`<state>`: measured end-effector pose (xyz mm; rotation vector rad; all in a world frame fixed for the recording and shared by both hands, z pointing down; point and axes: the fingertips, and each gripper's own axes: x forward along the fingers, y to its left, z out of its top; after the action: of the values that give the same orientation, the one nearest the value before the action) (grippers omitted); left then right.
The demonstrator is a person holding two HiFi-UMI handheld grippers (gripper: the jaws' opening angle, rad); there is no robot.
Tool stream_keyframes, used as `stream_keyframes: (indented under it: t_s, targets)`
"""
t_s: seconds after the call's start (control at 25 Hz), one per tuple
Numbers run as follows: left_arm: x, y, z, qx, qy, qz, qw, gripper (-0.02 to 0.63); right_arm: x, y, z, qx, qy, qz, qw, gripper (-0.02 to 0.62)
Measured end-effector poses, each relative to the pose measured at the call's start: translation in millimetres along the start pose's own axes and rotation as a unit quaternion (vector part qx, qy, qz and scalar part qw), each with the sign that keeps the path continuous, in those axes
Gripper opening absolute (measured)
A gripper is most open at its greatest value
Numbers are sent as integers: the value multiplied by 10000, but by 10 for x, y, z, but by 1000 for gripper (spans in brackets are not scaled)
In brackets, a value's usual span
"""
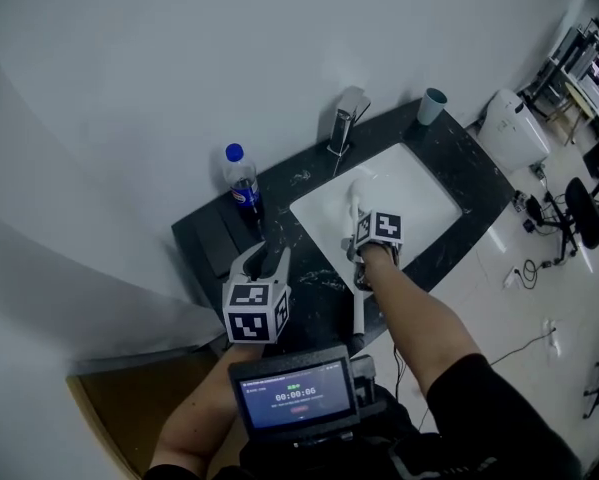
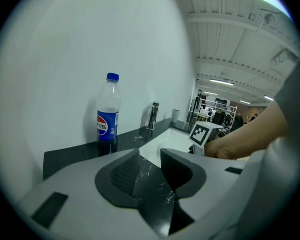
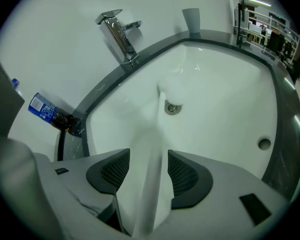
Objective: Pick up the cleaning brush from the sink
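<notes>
The white cleaning brush (image 1: 356, 203) lies in the white sink (image 1: 424, 183), its head near the drain and its long handle slanting up over the front rim. My right gripper (image 1: 359, 238) reaches down into the basin over that handle. In the right gripper view the handle (image 3: 152, 174) runs between the open jaws of the right gripper (image 3: 148, 161), with a gap on each side. My left gripper (image 1: 264, 260) hovers over the dark counter to the sink's left. It is open and holds nothing, as the left gripper view shows of the left gripper (image 2: 150, 159).
A chrome faucet (image 1: 347, 123) stands behind the sink, a grey cup (image 1: 432, 105) at the back right corner, a blue-capped cola bottle (image 1: 243, 183) at the back left. The dark speckled counter (image 1: 309, 278) ends at a white wall. A white appliance (image 1: 514, 128) stands on the floor at the right.
</notes>
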<state>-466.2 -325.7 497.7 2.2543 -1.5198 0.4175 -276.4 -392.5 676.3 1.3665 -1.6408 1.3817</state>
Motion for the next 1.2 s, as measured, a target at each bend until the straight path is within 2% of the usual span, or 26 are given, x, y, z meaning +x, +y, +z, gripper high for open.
stream_keyframes:
  t_s: [0.12, 0.2, 0.24, 0.28, 0.72, 0.8, 0.84, 1.08, 1.2]
  targets:
    - [32, 21, -70, -13, 82, -70, 9999, 143, 112, -43, -96, 185, 302, -200, 9992, 224]
    - [38, 37, -98, -82, 110, -101, 9999, 143, 173, -82, -168, 302, 436, -294, 9982, 180]
    - [36, 44, -95, -111, 99, -118, 9998, 143, 194, -99, -179, 364, 435, -311, 9979, 101]
    - [31, 50, -83, -134, 70, -137, 9998, 143, 208, -111, -176, 409, 407, -312, 9978, 69]
    - [-19, 5, -34, -192, 76, -291, 9994, 141, 156, -159, -123, 387, 256, -272, 9986, 66]
    - [-58, -31, 3, -255, -20, -291, 9992, 91, 72, -176, -91, 391, 158, -255, 9988, 66]
    - [-80, -50, 33, -292, -100, -281, 9991, 3, 17, -177, -68, 413, 98, -219, 9989, 66]
    - [-129, -287, 160, -366, -300, -344, 9983, 3, -431, -235, 13, 490, -368, 190, 9979, 64]
    - [-155, -459, 221, -286, -395, -282, 9984, 3, -695, -321, 78, 303, -638, 466, 9964, 64]
